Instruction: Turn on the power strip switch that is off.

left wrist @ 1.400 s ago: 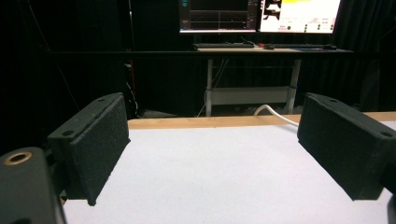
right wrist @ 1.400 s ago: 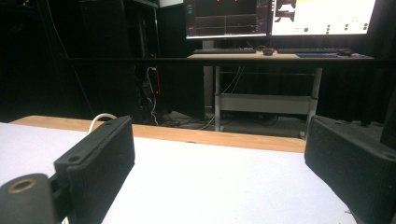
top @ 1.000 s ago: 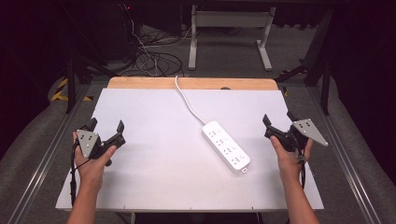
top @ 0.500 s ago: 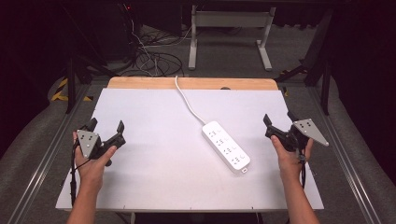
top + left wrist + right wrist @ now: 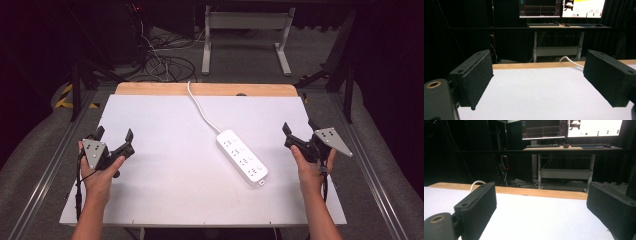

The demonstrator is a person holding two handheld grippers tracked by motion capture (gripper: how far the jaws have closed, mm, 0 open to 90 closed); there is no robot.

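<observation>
Power strip [image 5: 242, 157]: rigid, light, slick plastic. I would grip across its narrow sides; left gripper [image 5: 114, 137] and right gripper [image 5: 298, 131] flank it, jaws spread, empty.

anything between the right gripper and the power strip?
Nothing: in the high view, bare white table top separates the right gripper from the power strip. Its jaws stand open, empty.

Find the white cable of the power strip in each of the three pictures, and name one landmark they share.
High view: the white cable runs from the table's far edge, centre, down to the power strip.
Left gripper view: the cable curves in at the far edge, just left of the right jaw.
Right gripper view: a loop of it rises above the left jaw.
Shared landmark: the wooden strip along the far edge.
</observation>
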